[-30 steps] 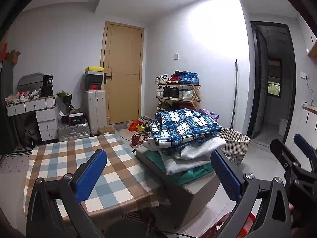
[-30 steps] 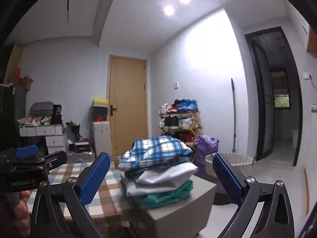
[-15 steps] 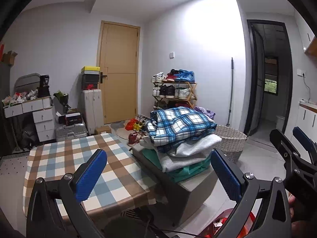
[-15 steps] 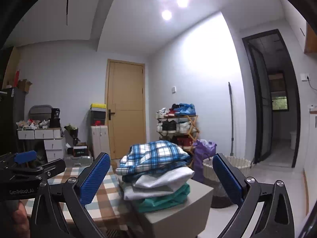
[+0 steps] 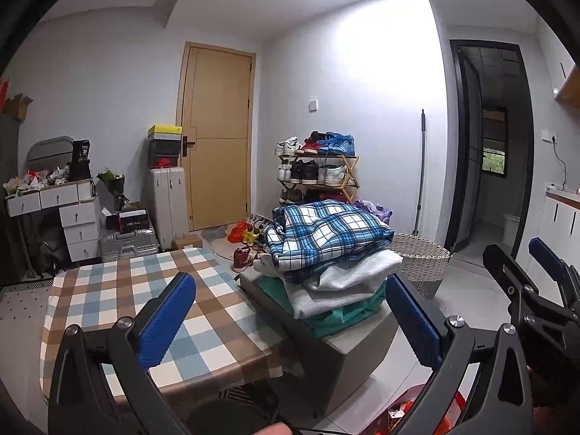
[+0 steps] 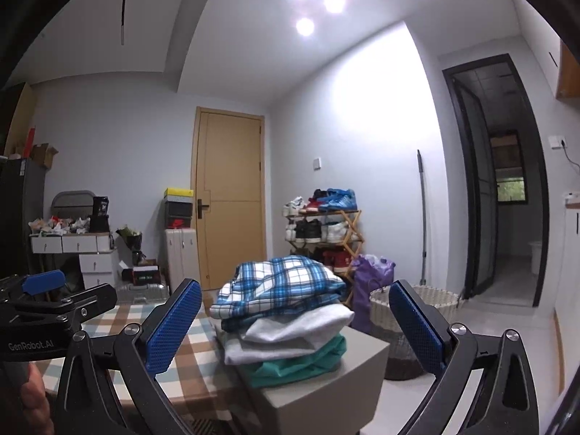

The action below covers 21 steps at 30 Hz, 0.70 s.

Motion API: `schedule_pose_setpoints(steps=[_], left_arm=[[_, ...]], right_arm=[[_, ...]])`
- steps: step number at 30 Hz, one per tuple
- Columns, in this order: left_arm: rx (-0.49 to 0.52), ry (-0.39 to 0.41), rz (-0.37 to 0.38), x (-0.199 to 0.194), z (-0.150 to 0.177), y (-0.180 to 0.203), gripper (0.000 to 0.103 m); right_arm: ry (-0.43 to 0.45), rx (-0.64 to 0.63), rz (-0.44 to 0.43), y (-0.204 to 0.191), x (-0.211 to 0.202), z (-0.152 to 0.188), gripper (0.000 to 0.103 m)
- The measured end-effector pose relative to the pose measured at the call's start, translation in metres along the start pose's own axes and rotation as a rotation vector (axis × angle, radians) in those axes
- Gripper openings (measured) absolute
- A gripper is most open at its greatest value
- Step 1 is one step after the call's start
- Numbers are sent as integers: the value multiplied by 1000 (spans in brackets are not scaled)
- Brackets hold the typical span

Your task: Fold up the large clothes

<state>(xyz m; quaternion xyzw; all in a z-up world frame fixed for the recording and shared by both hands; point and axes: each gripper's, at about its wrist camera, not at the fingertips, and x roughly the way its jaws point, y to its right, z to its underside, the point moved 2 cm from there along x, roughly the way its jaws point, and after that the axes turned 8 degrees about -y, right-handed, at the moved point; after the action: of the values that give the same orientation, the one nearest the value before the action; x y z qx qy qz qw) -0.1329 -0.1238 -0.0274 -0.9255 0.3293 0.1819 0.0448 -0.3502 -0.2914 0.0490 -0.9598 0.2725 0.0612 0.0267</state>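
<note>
Left gripper (image 5: 290,311) low in the frame, jaws spread wide, nothing between them. Right gripper (image 6: 295,320) likewise: jaws spread, empty, held level and pointed at the room. Each gripper shows at the edge of the other's view; a bit of a hand (image 6: 34,404) is visible at lower left of the right wrist view.

Stack of clothes (image 5: 330,257) sits centre frame on a grey box (image 5: 362,340), just right of the worktop. Top layer is a blue and white plaid shirt (image 6: 279,288), loosely bunched. Under it a pale grey garment (image 6: 290,337), then a teal one (image 6: 301,364) at the bottom, edges hanging over the box.

Worktop (image 5: 119,290) in lower left, covered by a brown, blue and white checked cloth, bare. Neither gripper touches cloth or clothes; both are well short of the stack.

Behind: a tan door (image 5: 217,134) at upper centre, a shoe rack (image 5: 319,170) to its right, a woven basket (image 5: 420,264) on the floor right of the stack, a white chest of drawers (image 5: 69,214) at far left.
</note>
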Motion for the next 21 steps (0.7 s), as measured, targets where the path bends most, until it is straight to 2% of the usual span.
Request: schedule_pose_setpoints(steps=[13,21], left_arm=[[41,0,-9,0,-2,11,102],[18,-24,-28,6,-3,7,102]], right_arm=[[-3,6,-2,0,-1,0,103],[-4,9,-7,-1,0,0,103]])
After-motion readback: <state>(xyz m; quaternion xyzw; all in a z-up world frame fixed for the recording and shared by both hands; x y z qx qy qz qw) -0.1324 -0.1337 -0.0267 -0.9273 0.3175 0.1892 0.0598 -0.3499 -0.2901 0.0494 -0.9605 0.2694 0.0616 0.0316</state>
